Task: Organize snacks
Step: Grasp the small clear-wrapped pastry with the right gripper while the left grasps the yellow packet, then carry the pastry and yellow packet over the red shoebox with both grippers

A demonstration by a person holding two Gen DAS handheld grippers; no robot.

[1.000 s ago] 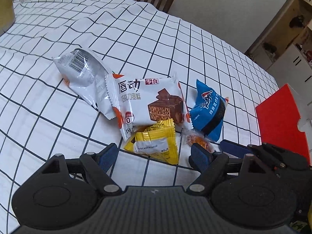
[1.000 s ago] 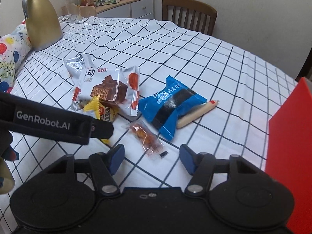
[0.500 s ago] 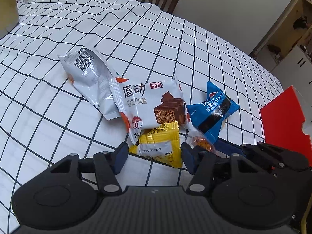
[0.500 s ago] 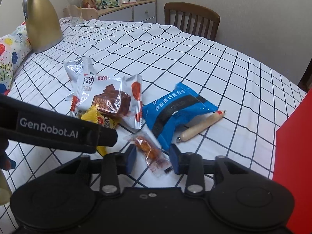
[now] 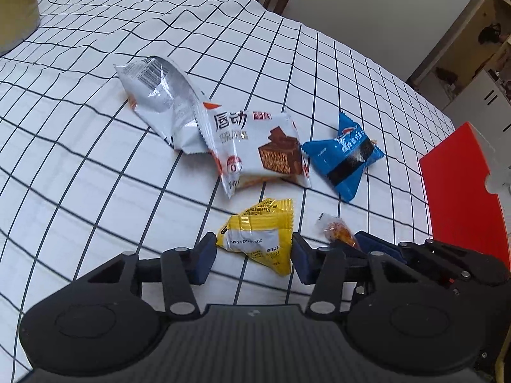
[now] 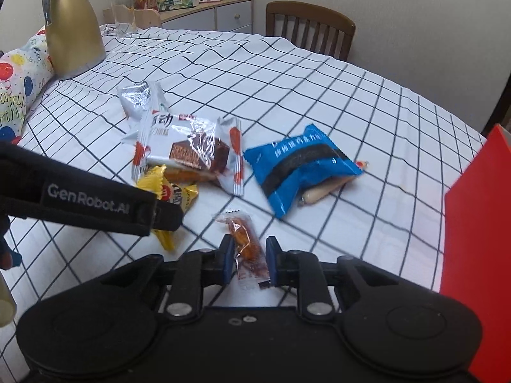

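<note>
Lying between the fingers of my left gripper (image 5: 252, 260) is a yellow snack packet (image 5: 255, 236); the jaws are closing and the pads touch both its sides. It sits apart from the white chocolate-wafer packet (image 5: 258, 150) and the silver packet (image 5: 159, 95). My right gripper (image 6: 249, 263) is closing on a small clear packet of orange snack (image 6: 246, 242), and its pads press the wrapper. Beyond it, a blue packet (image 6: 303, 162) lies across a sausage stick (image 6: 322, 191). In the right wrist view the left gripper's strap (image 6: 89, 198) covers part of the yellow packet (image 6: 179, 191).
A red box (image 5: 460, 191) stands at the table's right edge. A gold jug (image 6: 72, 32), a glass (image 6: 123, 16) and a party-print bag (image 6: 16, 95) are at the far left. A wooden chair (image 6: 309, 28) stands behind the checked tablecloth (image 6: 319, 95).
Both pairs of jaws have narrowed onto their packets. The yellow packet has come out from under the chocolate-wafer packet toward the near side with the left gripper.
</note>
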